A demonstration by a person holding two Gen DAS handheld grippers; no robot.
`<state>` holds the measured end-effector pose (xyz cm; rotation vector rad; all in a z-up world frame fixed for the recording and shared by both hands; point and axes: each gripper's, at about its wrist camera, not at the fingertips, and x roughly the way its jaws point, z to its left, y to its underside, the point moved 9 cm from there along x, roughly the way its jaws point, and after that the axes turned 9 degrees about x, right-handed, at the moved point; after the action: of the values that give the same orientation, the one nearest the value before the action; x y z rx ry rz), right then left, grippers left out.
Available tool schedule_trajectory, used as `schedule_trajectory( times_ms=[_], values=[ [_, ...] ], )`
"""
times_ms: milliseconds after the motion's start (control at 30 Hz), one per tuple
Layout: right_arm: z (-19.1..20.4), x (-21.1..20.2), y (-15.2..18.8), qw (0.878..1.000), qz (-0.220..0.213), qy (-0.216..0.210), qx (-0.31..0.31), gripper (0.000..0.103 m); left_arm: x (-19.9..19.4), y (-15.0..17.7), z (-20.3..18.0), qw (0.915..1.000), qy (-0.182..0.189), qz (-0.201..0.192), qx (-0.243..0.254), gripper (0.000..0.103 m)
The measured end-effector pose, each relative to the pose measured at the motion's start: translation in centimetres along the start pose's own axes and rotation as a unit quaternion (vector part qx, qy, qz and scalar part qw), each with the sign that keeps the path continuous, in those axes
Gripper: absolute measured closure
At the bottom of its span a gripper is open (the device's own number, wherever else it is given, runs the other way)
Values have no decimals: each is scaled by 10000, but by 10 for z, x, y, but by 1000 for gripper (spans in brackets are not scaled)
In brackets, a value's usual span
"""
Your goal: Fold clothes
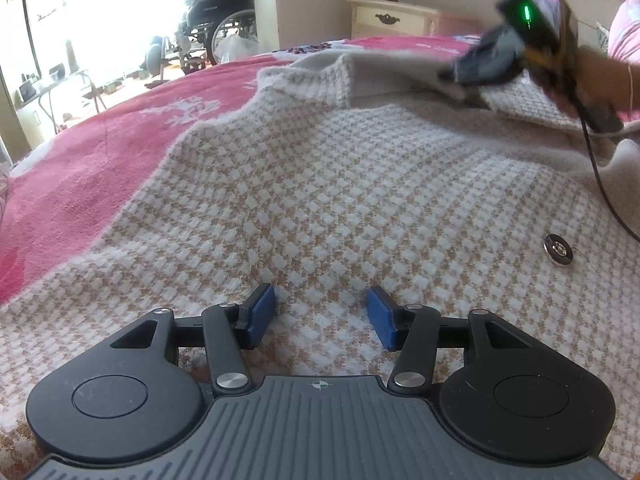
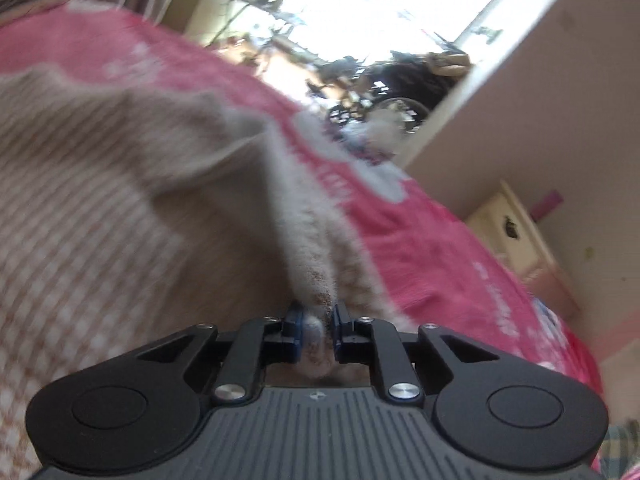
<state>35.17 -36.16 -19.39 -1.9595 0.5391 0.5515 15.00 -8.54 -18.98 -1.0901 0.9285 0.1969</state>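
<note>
Now Folding: Checked Garment on the Bed

Spread flat across the pink bedspread (image 1: pixel 92 152): a beige-and-white checked garment (image 1: pixel 340 200), one dark button (image 1: pixel 559 250) near its right edge. Left gripper (image 1: pixel 321 316) poised low over the cloth, jaws about half open, holding nothing. Right gripper (image 2: pixel 317 326) pinched tight on a bunched edge of the garment, lifted off the bed, blurred.
</note>
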Motion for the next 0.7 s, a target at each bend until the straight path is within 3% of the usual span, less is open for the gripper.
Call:
schedule_trajectory(
  times_ms=[67,133,267,500,600,700],
  values=[
    [-28,-6,-19,9979,-17,-36,652,90,0,0,0,10000,14,-9,-9,51],
    [-61,-14,-40,9876,-28,-190,1555,90,0,0,0,10000,29,-32,-6,51],
    [-95,-24,-71,9477,180,-1187,2957,90,1,1,1,9999,62,-77,-22,51],
    [-73,-22,-106,8809,740,-2290,4076,90,2,0,2,9998,128,-131,-52,51],
    [-47,-11,-121,8732,972,-2402,4129,90,2,0,2,9998,143,-142,-72,51],
    [-17,8,-128,8748,1176,-2444,4015,90,1,1,2,9998,141,-151,-77,51]
  ],
)
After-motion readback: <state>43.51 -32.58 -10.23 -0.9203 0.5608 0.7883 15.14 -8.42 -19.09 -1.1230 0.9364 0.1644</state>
